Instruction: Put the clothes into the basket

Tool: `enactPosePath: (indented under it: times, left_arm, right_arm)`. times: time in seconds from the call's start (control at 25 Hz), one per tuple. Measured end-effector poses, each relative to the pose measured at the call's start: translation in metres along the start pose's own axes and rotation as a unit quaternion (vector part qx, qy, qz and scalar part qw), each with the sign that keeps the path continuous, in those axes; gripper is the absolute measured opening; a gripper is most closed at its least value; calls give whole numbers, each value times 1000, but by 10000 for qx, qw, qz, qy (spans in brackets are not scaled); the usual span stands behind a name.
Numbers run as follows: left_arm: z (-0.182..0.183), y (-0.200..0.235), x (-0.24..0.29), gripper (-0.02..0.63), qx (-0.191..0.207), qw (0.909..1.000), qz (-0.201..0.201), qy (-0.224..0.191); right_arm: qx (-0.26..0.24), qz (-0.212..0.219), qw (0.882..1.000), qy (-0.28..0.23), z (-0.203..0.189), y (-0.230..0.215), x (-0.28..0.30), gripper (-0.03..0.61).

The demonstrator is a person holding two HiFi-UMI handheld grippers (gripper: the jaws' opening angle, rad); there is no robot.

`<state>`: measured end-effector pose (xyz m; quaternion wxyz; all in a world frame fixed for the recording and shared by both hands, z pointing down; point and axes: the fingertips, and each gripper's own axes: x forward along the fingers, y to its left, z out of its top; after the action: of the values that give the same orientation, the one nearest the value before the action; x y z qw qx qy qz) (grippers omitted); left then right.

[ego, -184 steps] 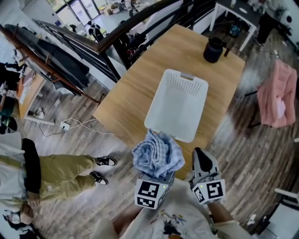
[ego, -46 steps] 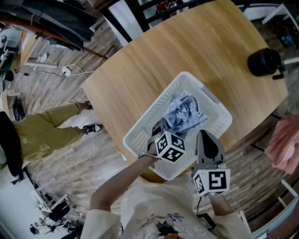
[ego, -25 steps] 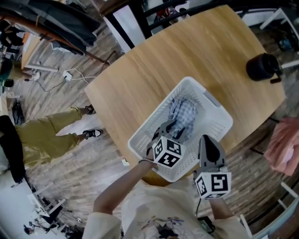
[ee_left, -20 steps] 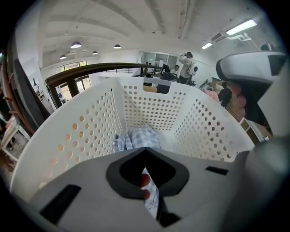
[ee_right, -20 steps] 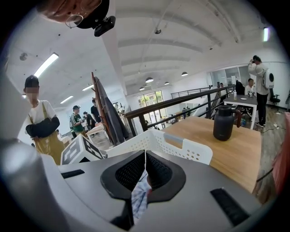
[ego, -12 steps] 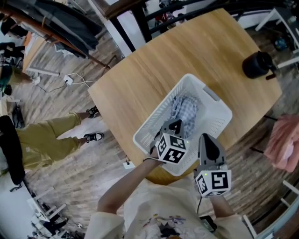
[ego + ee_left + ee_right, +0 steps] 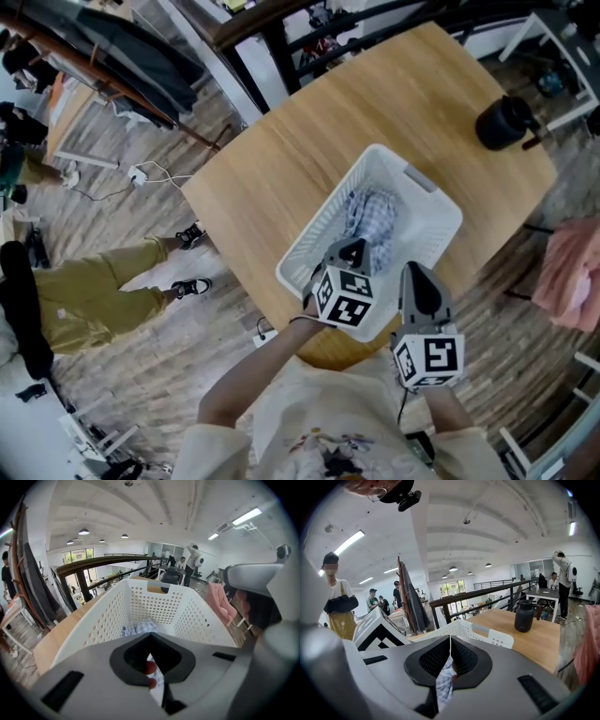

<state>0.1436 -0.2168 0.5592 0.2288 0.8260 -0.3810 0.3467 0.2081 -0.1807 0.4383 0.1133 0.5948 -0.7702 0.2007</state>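
Observation:
A white perforated basket point(image 7: 427, 220) stands on the wooden table point(image 7: 281, 159), with blue checked clothes point(image 7: 373, 217) lying loose inside. My left gripper point(image 7: 352, 249) hovers over the basket's near end, shut and empty. In the left gripper view its jaws meet at the tips point(image 7: 150, 637), and the clothes point(image 7: 140, 627) lie beyond on the basket point(image 7: 154, 602) floor. My right gripper point(image 7: 415, 275) is beside the basket's near right corner, shut on nothing. In the right gripper view point(image 7: 450, 638) the basket rim point(image 7: 487, 637) is just ahead, and checked cloth shows through the slit below the tips.
A black jug point(image 7: 502, 120) stands at the table's far right corner. A pink garment point(image 7: 572, 281) hangs at the right, off the table. A person in olive trousers point(image 7: 94, 291) stands on the floor at left. Dark railings run behind the table.
The left gripper's jaws stood open over the clothes a second ago and are now shut and empty. The clothes stay in the basket. The right gripper has hardly moved.

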Motion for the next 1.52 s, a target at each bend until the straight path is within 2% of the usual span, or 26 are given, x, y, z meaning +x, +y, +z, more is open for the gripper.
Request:
enactPosePath:
  times: [0.36, 0.72, 1.52]
  left_arm:
    - [-3, -6, -25, 0, 26, 9998, -77, -166]
    - [-6, -12, -57, 0, 165, 9989, -278, -330]
    - [-17, -12, -146, 0, 120, 9937, -469, -1012]
  right_arm:
    - [-4, -267, 9996, -46, -22, 8, -13, 23]
    - [-33, -376, 9991, -211, -16, 26, -33, 23]
    - [-145, -523, 9970, -543, -16, 83, -76, 23]
